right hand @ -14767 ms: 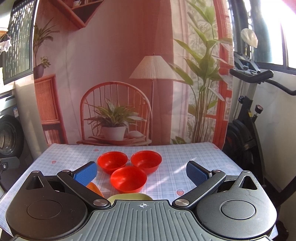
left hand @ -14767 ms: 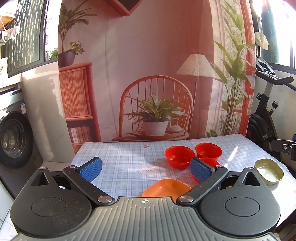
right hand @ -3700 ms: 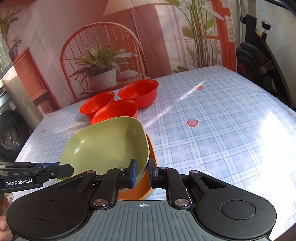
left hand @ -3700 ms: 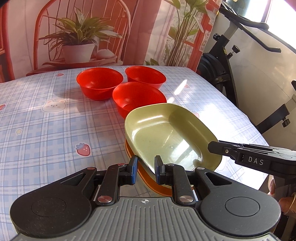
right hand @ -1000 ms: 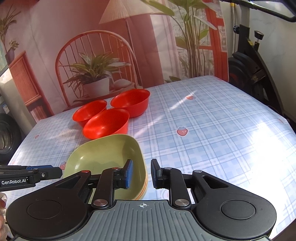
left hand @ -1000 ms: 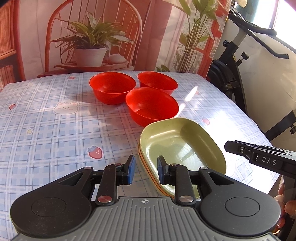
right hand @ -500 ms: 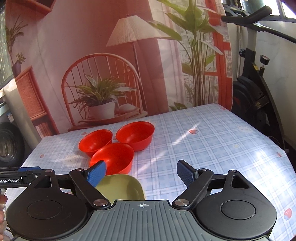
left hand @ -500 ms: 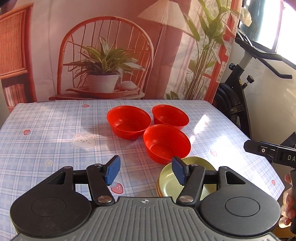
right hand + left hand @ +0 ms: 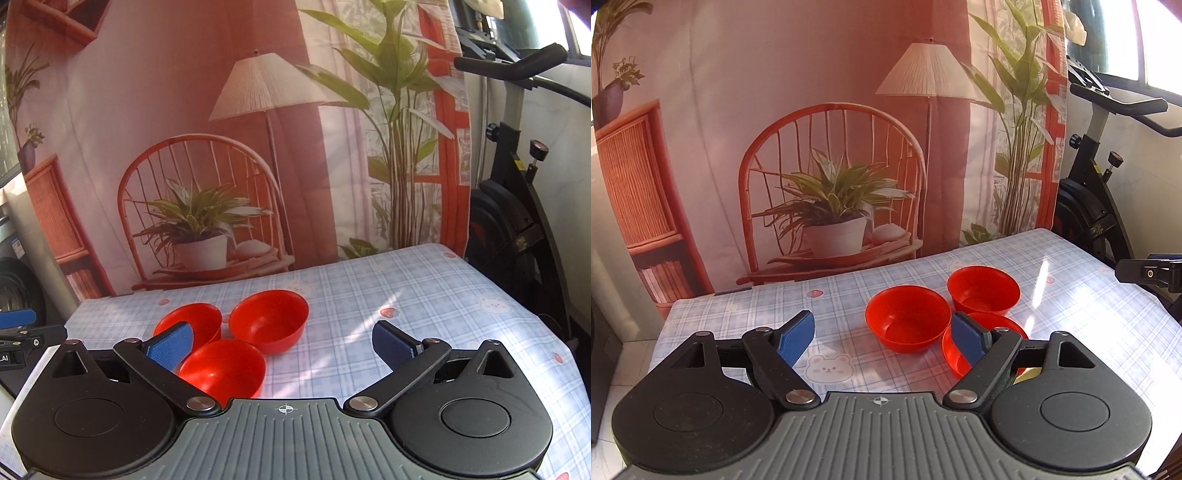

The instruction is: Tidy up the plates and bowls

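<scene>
Spreading across the middle of both views, the checked tabletop (image 9: 1089, 295) carries three red bowls (image 9: 269, 325) clustered at centre frame, close together. Both the left gripper (image 9: 884, 338) and right gripper (image 9: 282, 345) hover above with fingers wide, holding nothing.

My left gripper (image 9: 882, 338) is matte black, with two round housings flanking a ribbed grey centre plate marked with a small white crosshair. Each black finger link pivots on a silver rivet beside that plate and ends in a blue textured pad (image 9: 796, 339). Triangular cut-outs sit outboard of the links. My right gripper (image 9: 282, 347) is built the same: grey ribbed plate, white crosshair, silver rivets, blue pads (image 9: 391, 348), and small screws above the triangular cut-outs.
</scene>
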Motion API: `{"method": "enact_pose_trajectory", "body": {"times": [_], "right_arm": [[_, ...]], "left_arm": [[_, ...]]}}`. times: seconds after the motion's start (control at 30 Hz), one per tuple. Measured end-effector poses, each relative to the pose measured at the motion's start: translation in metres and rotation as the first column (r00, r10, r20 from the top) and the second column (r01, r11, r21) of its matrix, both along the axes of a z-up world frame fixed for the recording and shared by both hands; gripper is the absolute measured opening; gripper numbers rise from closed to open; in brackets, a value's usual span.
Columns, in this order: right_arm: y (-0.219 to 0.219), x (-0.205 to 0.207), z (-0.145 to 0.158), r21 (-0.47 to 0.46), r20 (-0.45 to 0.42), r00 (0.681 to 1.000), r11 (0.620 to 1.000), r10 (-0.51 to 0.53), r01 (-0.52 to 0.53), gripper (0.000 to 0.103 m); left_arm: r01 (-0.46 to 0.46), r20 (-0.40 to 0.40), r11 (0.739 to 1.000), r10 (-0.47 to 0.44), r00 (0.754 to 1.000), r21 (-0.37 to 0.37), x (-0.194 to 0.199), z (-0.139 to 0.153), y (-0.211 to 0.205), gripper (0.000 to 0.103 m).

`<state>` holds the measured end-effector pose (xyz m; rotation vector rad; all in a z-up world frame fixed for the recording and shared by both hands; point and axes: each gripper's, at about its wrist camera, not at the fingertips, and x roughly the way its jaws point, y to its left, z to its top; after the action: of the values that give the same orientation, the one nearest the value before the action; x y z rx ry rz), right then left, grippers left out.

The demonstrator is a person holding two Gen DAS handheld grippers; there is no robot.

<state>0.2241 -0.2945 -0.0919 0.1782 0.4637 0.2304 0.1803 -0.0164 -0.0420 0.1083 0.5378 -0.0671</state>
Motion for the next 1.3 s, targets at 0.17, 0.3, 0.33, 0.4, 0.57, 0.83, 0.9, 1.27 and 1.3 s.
{"method": "enact_pose_trajectory", "body": {"times": [0.17, 0.3, 0.33, 0.4, 0.57, 0.83, 0.9, 1.27, 1.3], "right_arm": [[-0.003, 0.026, 0.001, 0.050, -0.017, 0.998, 0.997, 0.053, -0.052, 0.103], [-0.007, 0.048, -0.001, 0.100, -0.024, 0.995, 0.990, 0.098, -0.096, 0.103], [-0.007, 0.055, -0.002, 0.101, -0.044, 0.993, 0.990, 0.106, -0.101, 0.103], [-0.008, 0.070, -0.006, 0.107, -0.080, 0.990, 0.988, 0.116, -0.108, 0.103], [-0.006, 0.112, -0.027, 0.031, -0.147, 0.987, 0.998, 0.060, -0.056, 0.102], [-0.006, 0.163, -0.066, 0.039, -0.194, 0.977, 0.995, 0.093, -0.087, 0.083], [-0.001, 0.171, -0.074, 0.021, -0.219, 0.971, 0.996, 0.094, -0.092, 0.069], [0.011, 0.188, -0.107, 0.102, -0.300, 0.941, 0.986, 0.155, -0.130, 0.034], [0.012, 0.188, -0.108, 0.104, -0.302, 0.940, 0.986, 0.156, -0.130, 0.033]], "left_arm": [[0.002, -0.010, 1.000, -0.002, 1.000, 0.004, 0.023, 0.003, 0.000, 0.082], [0.027, -0.015, 1.000, -0.027, 1.000, -0.016, 0.044, 0.006, -0.004, 0.082], [0.031, -0.018, 0.999, -0.032, 0.999, -0.021, 0.052, 0.006, -0.006, 0.082], [0.039, -0.024, 0.999, -0.039, 0.999, -0.028, 0.067, 0.003, -0.011, 0.079], [0.084, -0.062, 0.995, -0.087, 0.994, -0.052, 0.107, -0.015, -0.026, 0.072], [0.154, -0.173, 0.986, -0.162, 0.972, -0.060, 0.171, -0.058, -0.048, 0.056], [0.169, -0.197, 0.984, -0.178, 0.964, -0.062, 0.185, -0.069, -0.053, 0.054], [0.250, -0.275, 0.968, -0.250, 0.928, -0.039, 0.217, -0.102, -0.072, 0.054], [0.254, -0.280, 0.966, -0.257, 0.925, -0.046, 0.219, -0.104, -0.072, 0.052]]}}
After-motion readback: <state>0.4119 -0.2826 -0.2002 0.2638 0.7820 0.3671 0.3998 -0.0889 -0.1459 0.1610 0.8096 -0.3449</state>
